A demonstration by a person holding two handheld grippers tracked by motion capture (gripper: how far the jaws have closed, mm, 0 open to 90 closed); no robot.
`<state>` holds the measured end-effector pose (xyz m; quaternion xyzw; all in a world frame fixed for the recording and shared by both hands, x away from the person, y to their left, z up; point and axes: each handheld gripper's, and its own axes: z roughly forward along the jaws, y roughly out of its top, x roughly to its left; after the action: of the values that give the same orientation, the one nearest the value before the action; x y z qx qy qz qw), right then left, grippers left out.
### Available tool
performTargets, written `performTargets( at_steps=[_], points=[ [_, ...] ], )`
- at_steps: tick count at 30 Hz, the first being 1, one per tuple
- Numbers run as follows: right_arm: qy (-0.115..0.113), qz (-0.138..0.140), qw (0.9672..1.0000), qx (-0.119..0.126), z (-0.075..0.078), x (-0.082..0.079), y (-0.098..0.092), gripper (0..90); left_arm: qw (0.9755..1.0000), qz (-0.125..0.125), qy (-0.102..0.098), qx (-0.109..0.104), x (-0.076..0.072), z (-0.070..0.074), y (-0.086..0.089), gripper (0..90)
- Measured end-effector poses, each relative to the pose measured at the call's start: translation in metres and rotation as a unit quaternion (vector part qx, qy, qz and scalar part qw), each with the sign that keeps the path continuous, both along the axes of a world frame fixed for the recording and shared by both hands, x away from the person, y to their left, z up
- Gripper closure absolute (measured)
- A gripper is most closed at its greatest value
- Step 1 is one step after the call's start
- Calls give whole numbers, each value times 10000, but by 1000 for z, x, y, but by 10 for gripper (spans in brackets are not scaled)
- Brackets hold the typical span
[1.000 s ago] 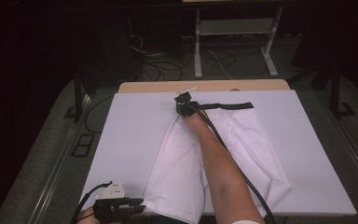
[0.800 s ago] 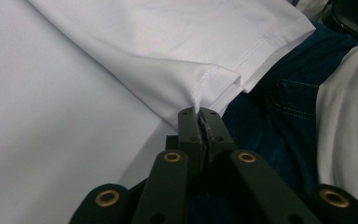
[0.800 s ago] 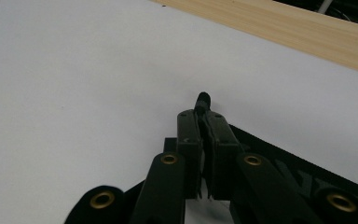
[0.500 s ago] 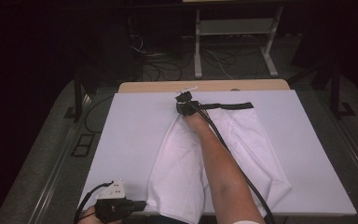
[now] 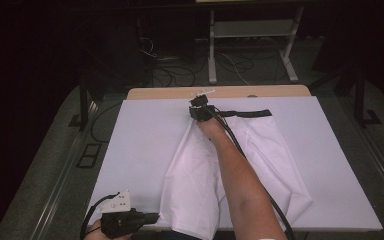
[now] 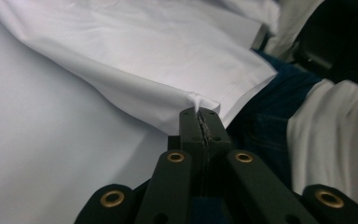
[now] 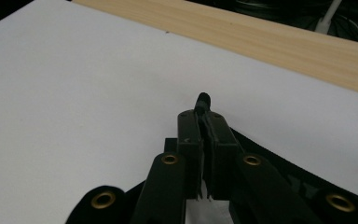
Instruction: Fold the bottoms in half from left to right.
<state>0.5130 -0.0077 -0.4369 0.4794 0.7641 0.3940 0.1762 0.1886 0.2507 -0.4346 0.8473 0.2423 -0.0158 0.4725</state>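
White shorts with a black waistband lie flat on the white board, waistband at the far end. My right gripper is at the waistband's left end, shut on it; a black nub of the band sticks out past the closed jaws of my right gripper. At the near left corner, my left gripper is shut on the hem corner of the left leg. In the left gripper view the white cloth puckers where it enters the closed tips of my left gripper.
The board lies on a wooden table whose far edge shows as a tan strip. Cables and a white stand are on the dark floor beyond. The person's blue trousers sit close beside the left gripper.
The left gripper's jaws look narrower now than a second ago, pinched on the hem. Both hands and the shorts stay where they were.
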Motion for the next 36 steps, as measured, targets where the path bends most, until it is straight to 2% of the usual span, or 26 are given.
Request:
performTargets(
  at_steps=[1, 4, 12, 13, 19, 22, 24, 25, 31, 32, 36],
  points=[
    [-61, 30, 10000, 60, 5, -1, -2, 848, 9998, -84, -37, -149, -1, 4, -4, 887],
    [-128, 44, 9999, 107, 7, -2, -5, 848, 9997, -115, -57, -222, -1, 6, -7, 887],
    [-195, 72, 9996, 193, 12, -4, -14, 848, 9994, -189, -163, -240, -2, 10, -14, 888],
    [-247, 93, 9993, 266, 18, -6, -19, 848, 9986, -242, -245, -413, -3, 17, -20, 887],
    [-342, 126, 9988, 332, 25, -8, -26, 848, 9983, -304, -274, -423, -3, 20, -26, 887],
    [-402, 129, 9983, 410, 29, -10, -32, 848, 9974, -362, -316, -546, -4, 25, -31, 887],
    [-433, 129, 9981, 430, 30, -10, -34, 848, 9974, -362, -316, -546, -4, 25, -31, 888],
    [-463, 162, 9974, 536, 32, -11, -39, 848, 9960, -476, -348, -667, -2, 29, -40, 888],
    [-528, 202, 9965, 616, 35, -12, -46, 848, 9951, -571, -378, -713, 0, 33, -49, 887],
    [-528, 202, 9965, 616, 35, -12, -46, 848, 9941, -643, -396, -782, 3, 36, -58, 887],
    [-815, 281, 9935, 748, 39, -16, -63, 848, 9925, -786, -456, -821, 7, 41, -73, 887]
  ],
)
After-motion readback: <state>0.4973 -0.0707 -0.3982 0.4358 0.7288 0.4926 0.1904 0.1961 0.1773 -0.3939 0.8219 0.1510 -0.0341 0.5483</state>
